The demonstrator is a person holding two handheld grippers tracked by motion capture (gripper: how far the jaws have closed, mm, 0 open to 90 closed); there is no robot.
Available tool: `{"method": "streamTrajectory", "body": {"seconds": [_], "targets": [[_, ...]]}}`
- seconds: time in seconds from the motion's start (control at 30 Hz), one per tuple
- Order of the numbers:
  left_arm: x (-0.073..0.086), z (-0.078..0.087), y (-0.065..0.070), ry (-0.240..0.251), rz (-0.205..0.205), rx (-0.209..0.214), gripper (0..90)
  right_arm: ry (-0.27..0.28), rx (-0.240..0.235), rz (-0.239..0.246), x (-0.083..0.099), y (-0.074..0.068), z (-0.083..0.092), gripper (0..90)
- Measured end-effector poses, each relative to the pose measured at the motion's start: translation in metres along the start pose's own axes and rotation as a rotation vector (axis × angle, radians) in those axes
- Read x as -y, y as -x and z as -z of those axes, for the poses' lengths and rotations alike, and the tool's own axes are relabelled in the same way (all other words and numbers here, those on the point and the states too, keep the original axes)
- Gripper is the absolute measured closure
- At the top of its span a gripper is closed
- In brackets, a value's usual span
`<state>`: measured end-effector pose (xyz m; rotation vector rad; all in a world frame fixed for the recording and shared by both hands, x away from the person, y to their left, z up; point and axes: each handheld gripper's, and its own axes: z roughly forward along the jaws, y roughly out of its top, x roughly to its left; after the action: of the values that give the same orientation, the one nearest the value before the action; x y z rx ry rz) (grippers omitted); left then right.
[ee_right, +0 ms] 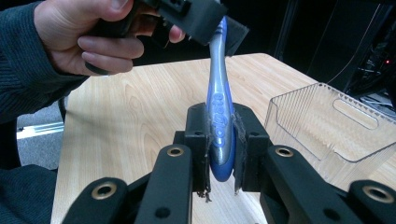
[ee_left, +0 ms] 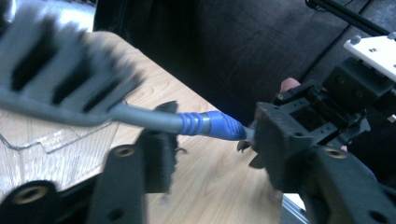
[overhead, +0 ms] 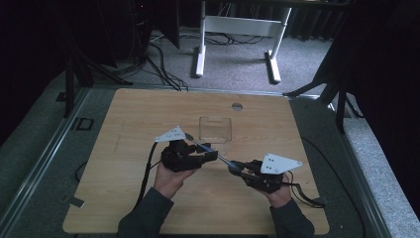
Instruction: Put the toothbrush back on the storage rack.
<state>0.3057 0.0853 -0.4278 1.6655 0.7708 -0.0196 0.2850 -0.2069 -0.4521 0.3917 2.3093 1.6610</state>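
Observation:
A blue and grey toothbrush hangs in the air above the wooden table, between both hands. My right gripper is shut on the toothbrush at its thick blue handle end. In the left gripper view the bristle head is at the upper left, and the toothbrush neck runs across my left gripper. Its jaws stand apart, one on each side of the neck, and the pads do not press on it. In the high view, my left gripper is left of my right gripper.
A clear plastic bin stands on the table just beyond the grippers, also seen as the clear bin and the clear bin. A round grommet hole lies near the far edge. A white desk frame stands on the floor behind.

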Motion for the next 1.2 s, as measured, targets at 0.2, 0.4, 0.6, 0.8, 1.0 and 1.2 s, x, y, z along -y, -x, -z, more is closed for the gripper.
{"method": "streamTrajectory", "body": {"seconds": [0.2, 0.4, 0.6, 0.8, 1.0, 1.2], "targets": [[-0.002, 0.002, 0.002, 0.022, 0.000, 0.025, 65.3, -0.028, 0.014, 0.008, 0.002, -0.001, -0.004, 77.8], [-0.002, 0.001, 0.005, 0.013, -0.021, 0.033, 73.4, -0.058, 0.013, 0.013, 0.005, -0.001, -0.012, 77.0], [-0.003, 0.001, 0.007, -0.008, -0.047, 0.022, 79.7, -0.091, 0.039, 0.007, 0.008, 0.000, -0.017, 67.1], [-0.003, 0.002, 0.009, -0.023, -0.072, -0.006, 80.1, -0.095, 0.050, -0.003, 0.009, 0.002, -0.016, 63.2], [-0.004, 0.003, 0.010, -0.037, -0.100, -0.032, 80.3, -0.102, 0.048, -0.008, 0.011, 0.003, -0.016, 62.5], [-0.005, 0.004, 0.011, -0.038, -0.111, -0.042, 80.3, -0.121, 0.044, -0.016, 0.015, 0.003, -0.017, 60.3]]}}
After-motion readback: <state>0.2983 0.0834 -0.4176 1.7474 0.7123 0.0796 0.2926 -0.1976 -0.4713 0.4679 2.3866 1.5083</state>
